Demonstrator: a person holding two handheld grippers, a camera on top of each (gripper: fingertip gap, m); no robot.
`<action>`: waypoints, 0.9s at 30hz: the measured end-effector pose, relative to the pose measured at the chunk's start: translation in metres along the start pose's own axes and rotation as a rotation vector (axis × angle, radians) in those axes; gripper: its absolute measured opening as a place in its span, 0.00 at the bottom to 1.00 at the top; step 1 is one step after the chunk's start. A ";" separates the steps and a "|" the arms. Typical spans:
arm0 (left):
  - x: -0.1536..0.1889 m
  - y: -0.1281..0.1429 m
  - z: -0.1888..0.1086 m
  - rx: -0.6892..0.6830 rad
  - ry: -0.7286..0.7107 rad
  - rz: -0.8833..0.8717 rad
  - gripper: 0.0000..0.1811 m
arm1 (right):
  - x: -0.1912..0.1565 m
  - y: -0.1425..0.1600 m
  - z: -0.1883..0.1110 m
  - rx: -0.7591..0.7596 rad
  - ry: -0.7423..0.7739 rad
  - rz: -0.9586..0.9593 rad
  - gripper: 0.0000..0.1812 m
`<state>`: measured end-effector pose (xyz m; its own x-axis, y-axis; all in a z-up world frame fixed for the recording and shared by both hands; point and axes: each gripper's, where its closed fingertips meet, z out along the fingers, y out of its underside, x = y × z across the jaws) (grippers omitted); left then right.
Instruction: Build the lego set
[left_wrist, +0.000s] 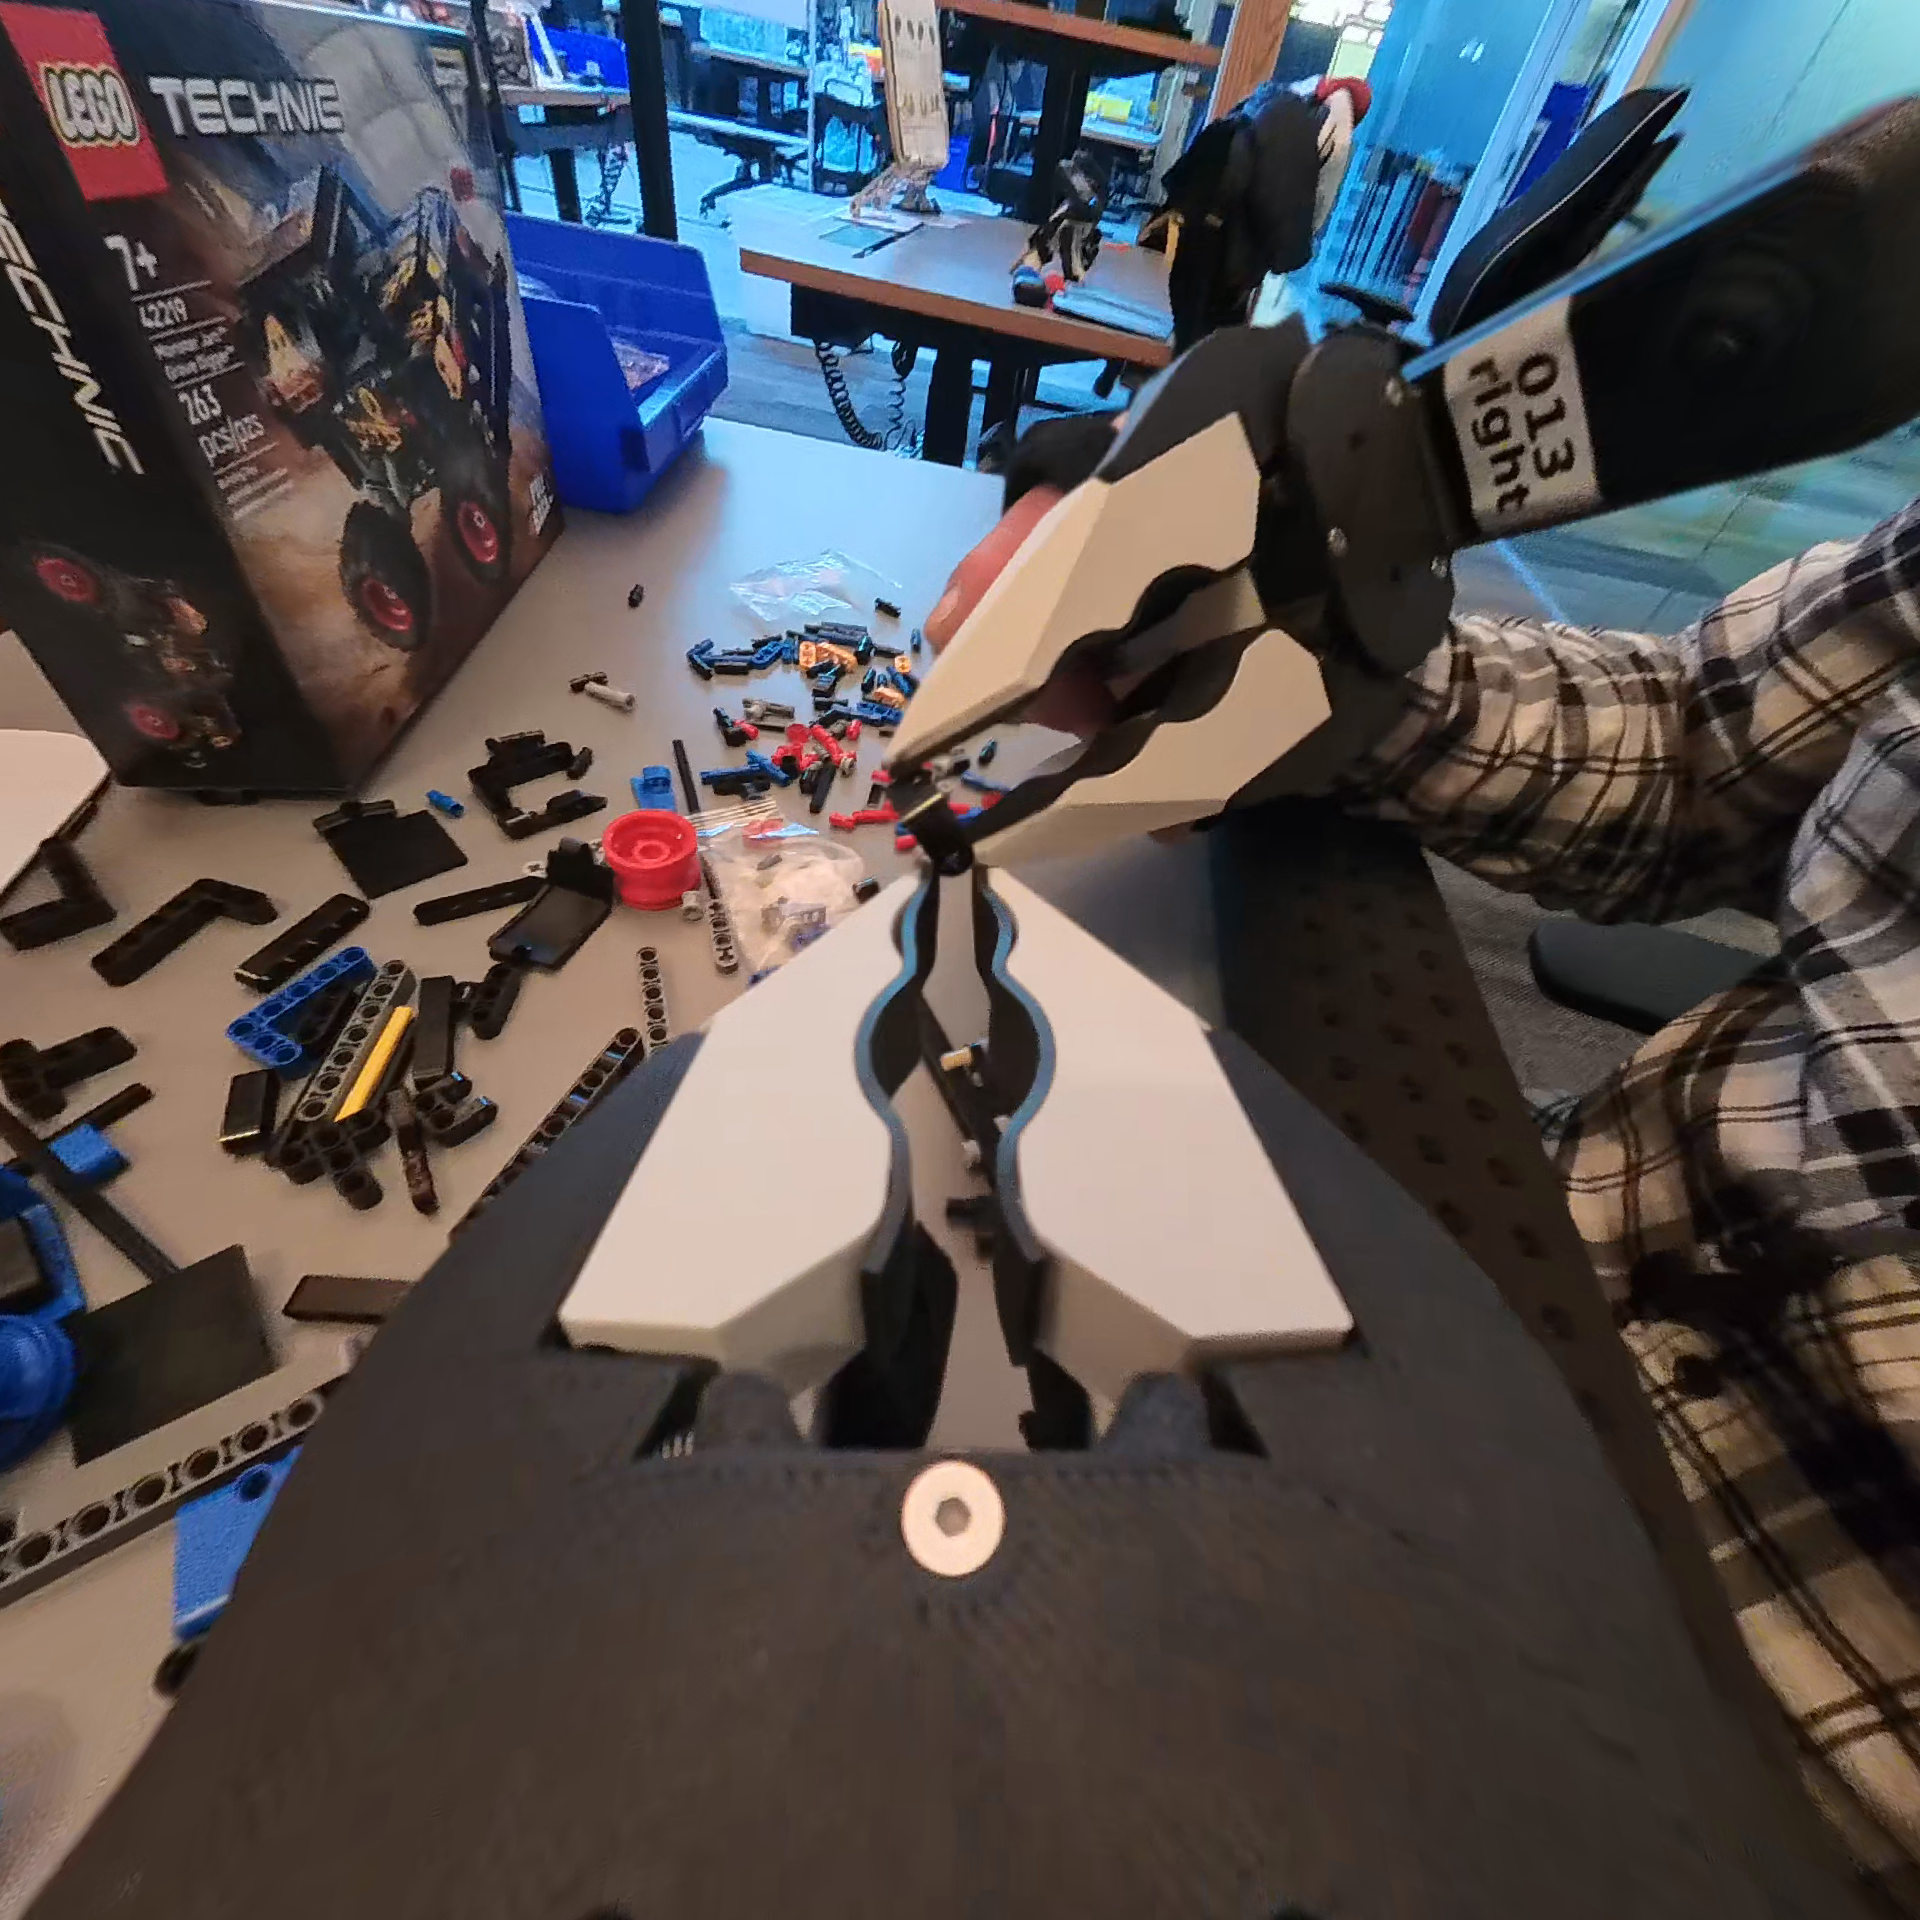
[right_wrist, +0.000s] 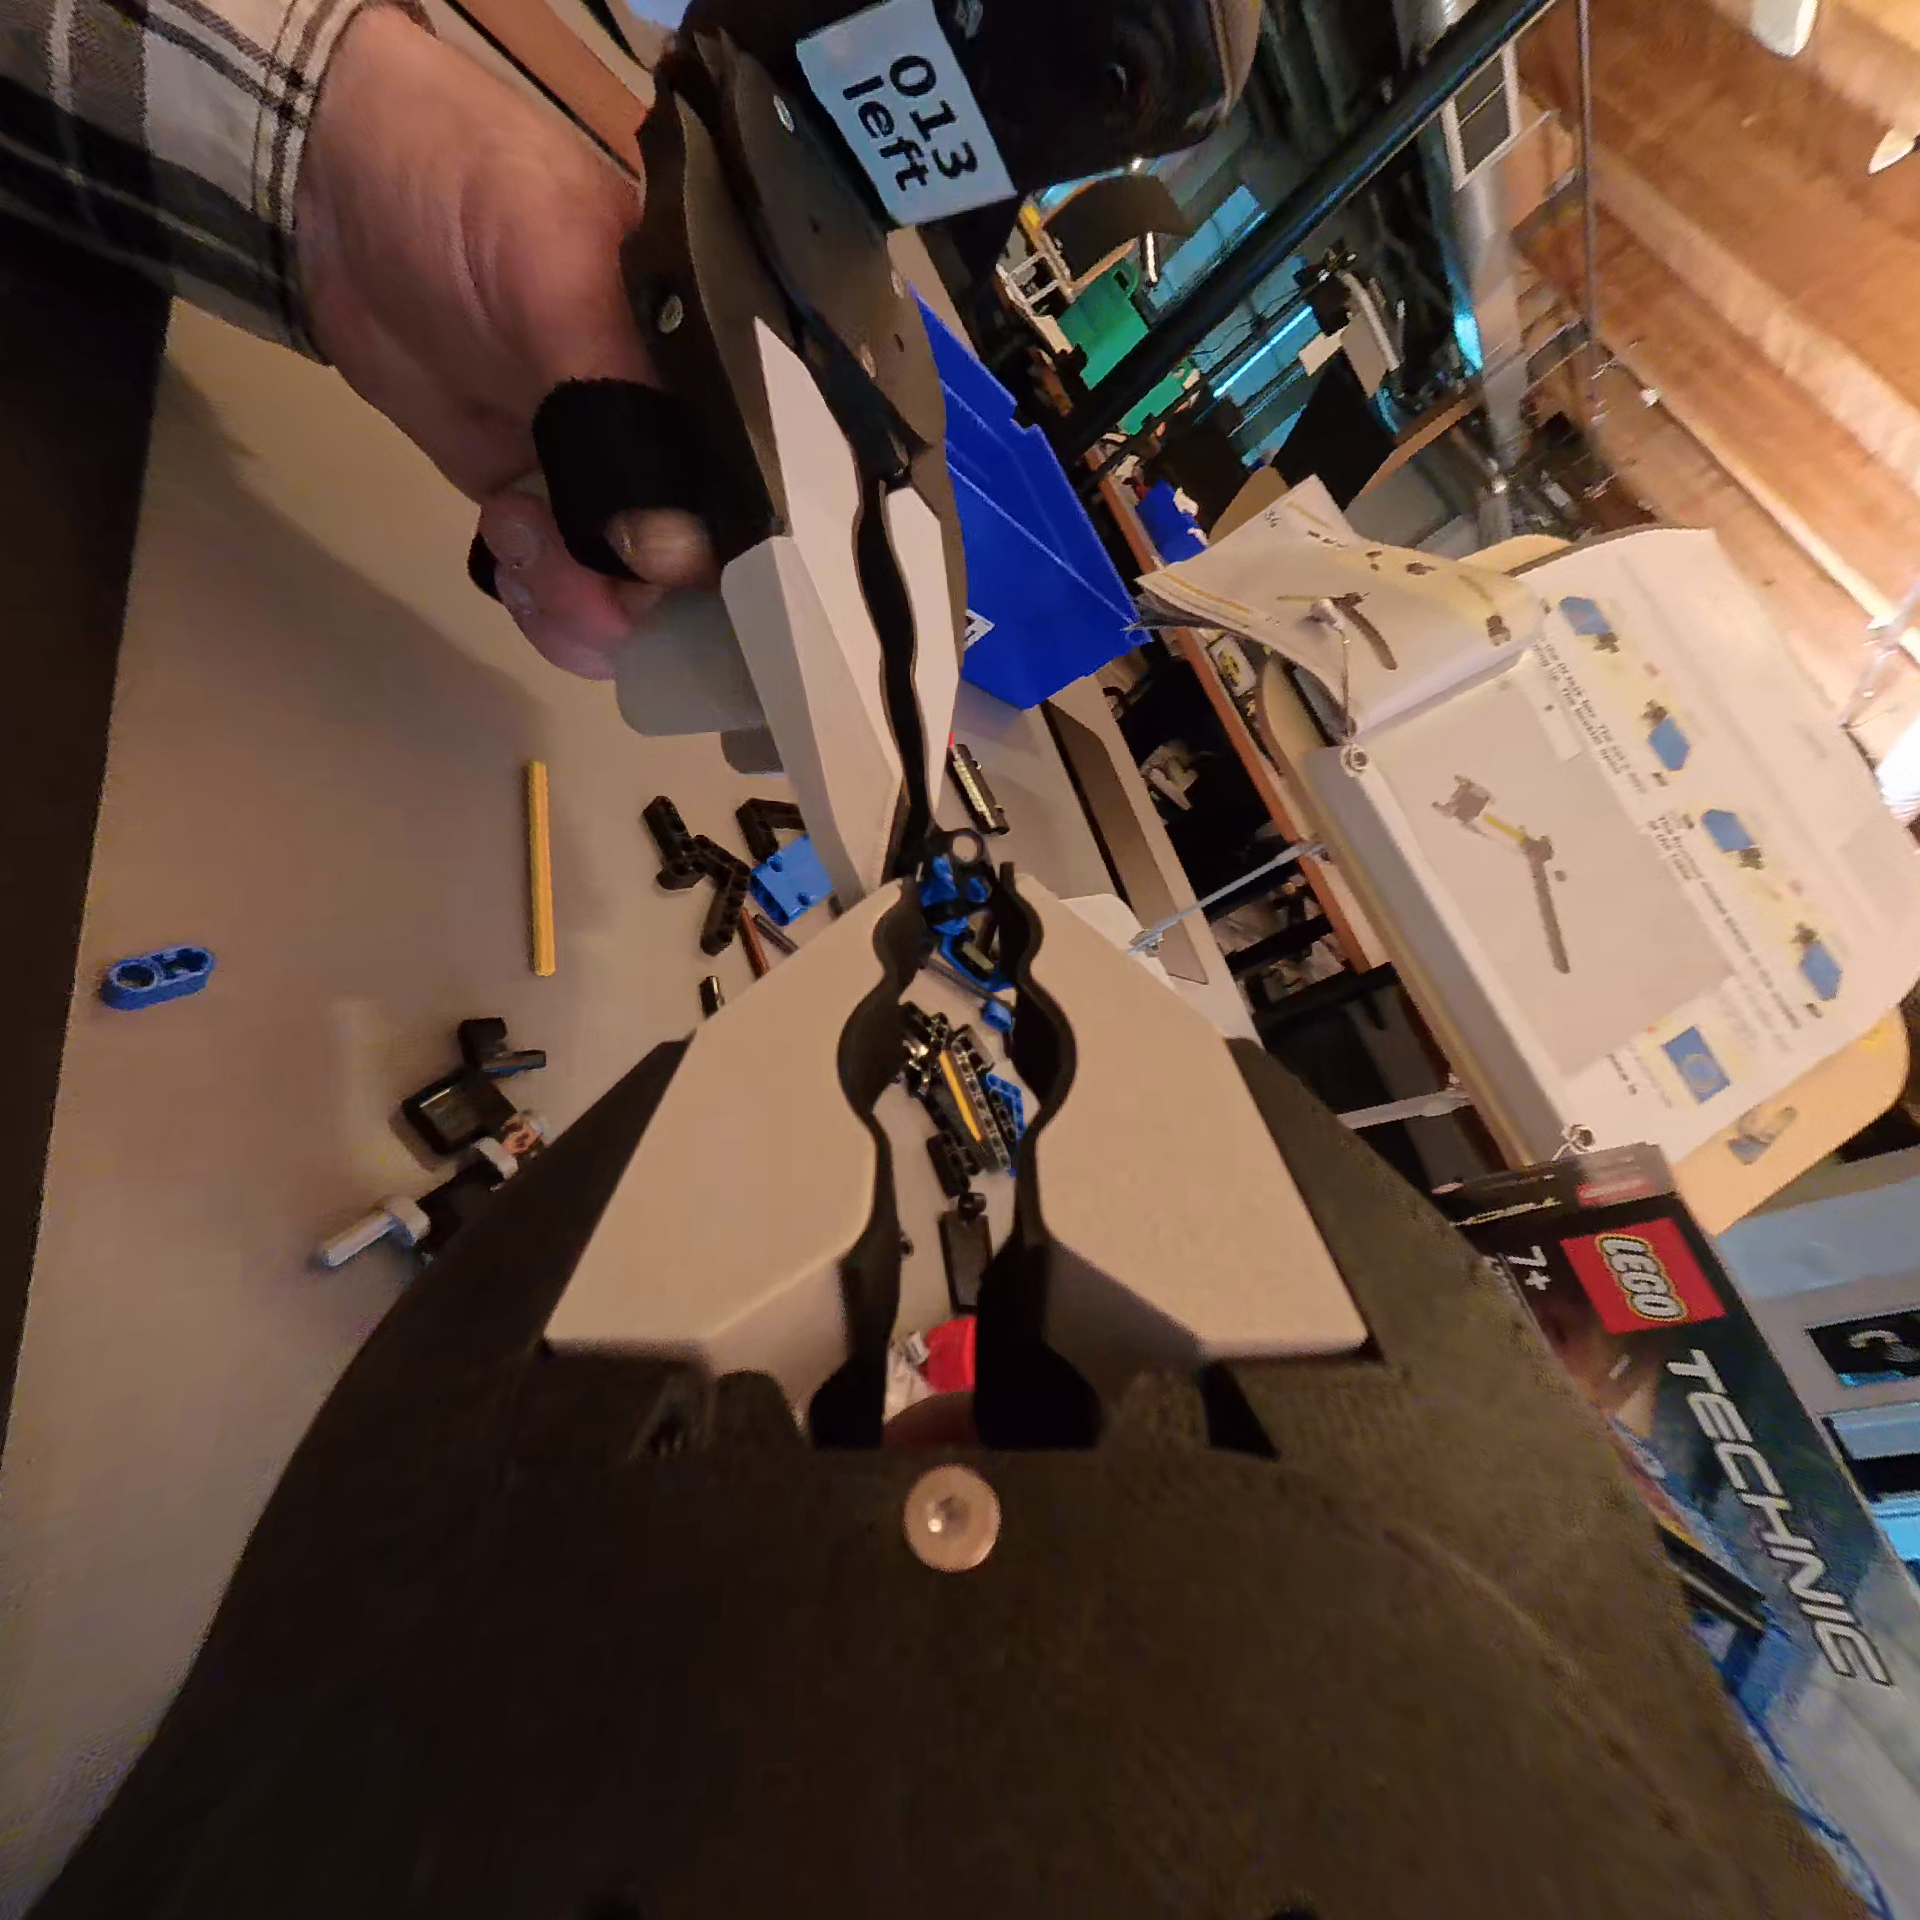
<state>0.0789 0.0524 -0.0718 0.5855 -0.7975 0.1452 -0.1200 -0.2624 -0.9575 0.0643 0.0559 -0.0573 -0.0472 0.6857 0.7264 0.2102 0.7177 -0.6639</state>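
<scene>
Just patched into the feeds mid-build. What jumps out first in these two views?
The two tongs meet tip to tip above the table: the left tongs are shut on a small black piece, and the right tongs pinch it from the other side. Behind them, loose black, blue and red parts litter the table, with a red wheel hub standing out. The set's box stands upright at far left.

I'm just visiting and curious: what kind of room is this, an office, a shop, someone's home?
Probably a workshop or lab rather than a home. Rows of work desks stretch behind, blue parts bins stand on the table, and building-toy pieces lie spread beside their box.
</scene>
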 end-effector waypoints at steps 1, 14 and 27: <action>0.000 -0.002 -0.001 0.012 0.012 -0.015 0.03 | 0.001 -0.001 0.000 0.005 0.010 -0.002 0.08; 0.000 -0.015 -0.006 0.108 0.067 -0.100 0.01 | 0.010 -0.002 -0.002 0.007 0.101 -0.065 0.08; -0.005 -0.016 -0.007 0.120 0.058 -0.134 0.03 | 0.011 -0.003 0.001 0.001 0.156 -0.130 0.07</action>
<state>0.0730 0.0567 -0.0553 0.5423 -0.7908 0.2838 0.0543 -0.3041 -0.9511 0.0622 0.0615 -0.0468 0.0777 0.5599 0.8249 0.2114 0.7993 -0.5625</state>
